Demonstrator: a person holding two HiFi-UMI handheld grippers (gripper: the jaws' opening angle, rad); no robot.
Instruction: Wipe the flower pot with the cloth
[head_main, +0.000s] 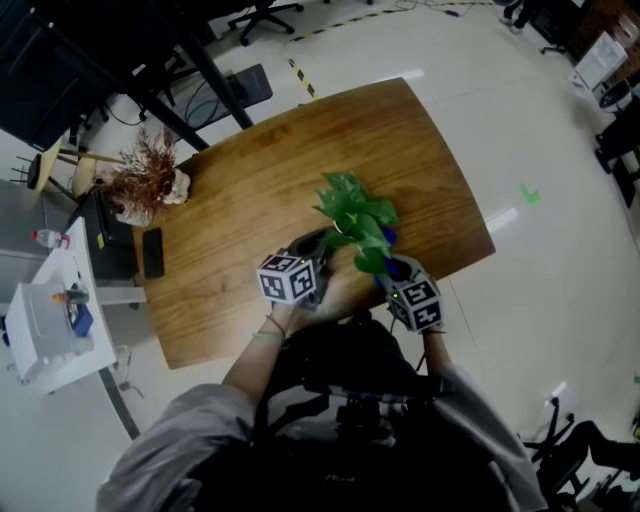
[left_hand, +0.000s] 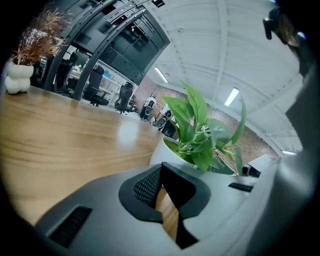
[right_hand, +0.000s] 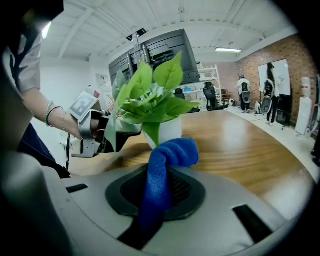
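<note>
Right gripper (right_hand: 161, 176) is clamped shut on the blue cloth (right_hand: 167, 155). The cloth runs up between the jaws and bunches into a fat fold just past the tips. The white flower pot (right_hand: 170, 131) sits right in front of that fold, really close, but I can't tell if cloth and pot actually touch. The green plant (right_hand: 150, 95) spreads out above the cloth and leans a bit to that gripper's left.

Left gripper (left_hand: 162, 172) has its jaws only slightly apart. There's a narrow slit with nothing in it, just the wooden table (left_hand: 75, 135) showing through. From there the pot sits just ahead of the tips and a touch to the right, with the leaves rising above it. Leaves cover the spot where the tips would meet the pot, so no call on contact.

From the head view, the left gripper (head_main: 322, 245) and right gripper (head_main: 388, 268) come in on either side of the plant (head_main: 355, 215), near the table's close edge. A bit of blue cloth (head_main: 388, 238) peeks out by the right one.

Also, a white vase with dried twigs (left_hand: 17, 77) stands way off to the front-left of the left gripper. A dark flat thing (head_main: 152, 252) lies near it on the table; can't make out what it is.
</note>
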